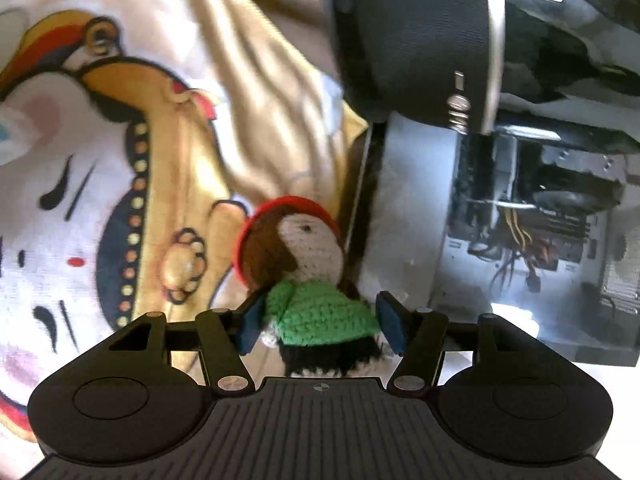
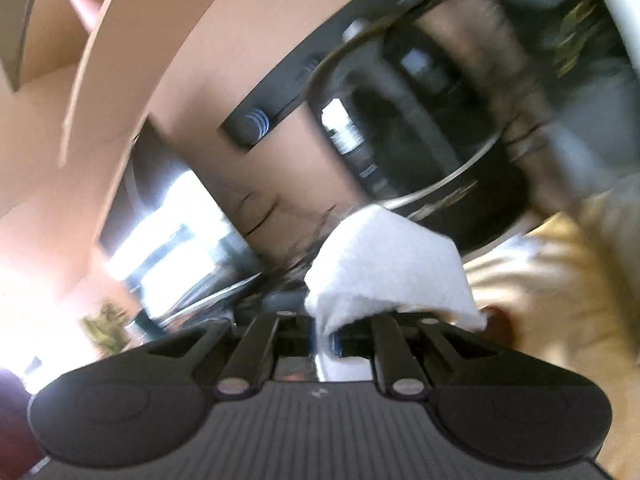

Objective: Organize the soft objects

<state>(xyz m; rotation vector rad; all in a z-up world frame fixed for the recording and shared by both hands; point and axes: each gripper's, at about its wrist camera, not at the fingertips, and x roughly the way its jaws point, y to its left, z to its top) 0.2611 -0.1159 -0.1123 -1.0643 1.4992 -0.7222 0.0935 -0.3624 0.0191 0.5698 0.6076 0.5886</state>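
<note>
Ahead of the left tongs [image 1: 320, 322] the crocheted doll [image 1: 308, 268] fills the gap between the pads, the printed cloth [image 1: 100, 184] closes the left side, the open computer case [image 1: 520, 216] and a black padded chair part [image 1: 412, 40] block the right.

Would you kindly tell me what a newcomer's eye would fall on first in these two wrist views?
First the crocheted doll, red hat and green top, between the left gripper fingers. To its left lies a big cartoon-printed cloth. In the blurred right view, the right gripper pinches a white cloth.
</note>
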